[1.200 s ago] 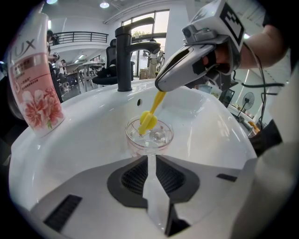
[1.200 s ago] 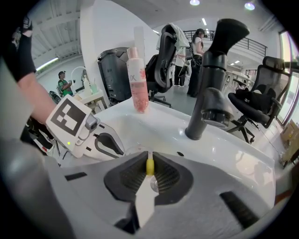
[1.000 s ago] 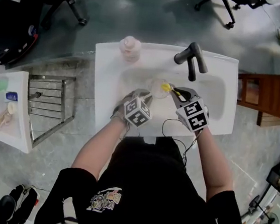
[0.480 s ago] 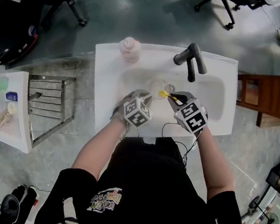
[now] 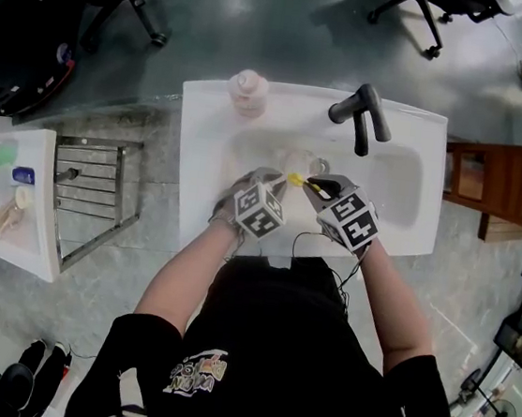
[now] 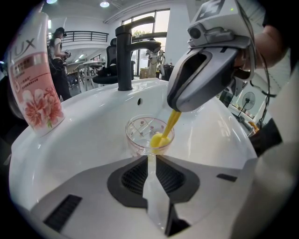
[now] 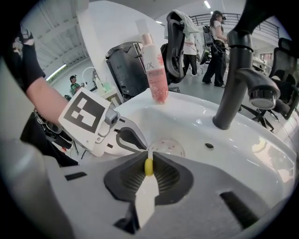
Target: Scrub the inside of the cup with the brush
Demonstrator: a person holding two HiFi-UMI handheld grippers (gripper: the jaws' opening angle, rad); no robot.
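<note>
A clear cup (image 6: 142, 132) with small pink dots stands upright in the white sink basin (image 6: 88, 140). My left gripper (image 6: 150, 158) is shut on the cup's near wall. A yellow brush (image 6: 164, 132) slants down into the cup, its head inside near the near wall. My right gripper (image 7: 148, 161) is shut on the brush's yellow handle (image 7: 148, 166) and hovers just above and right of the cup (image 7: 167, 146). In the head view both grippers meet over the cup (image 5: 295, 164), the left gripper (image 5: 278, 182) on its left and the right gripper (image 5: 312, 186) on its right.
A black faucet (image 5: 362, 117) stands at the basin's far right, its spout over the bowl. A pink soap bottle (image 5: 248, 91) sits on the far left rim. A metal rack (image 5: 92, 201) and a white shelf are to the left, a wooden stand (image 5: 486, 179) to the right.
The right gripper has moved left and nearer to the left gripper, bringing the brush head from the cup's far right edge down into it. The left gripper and cup stayed put.
</note>
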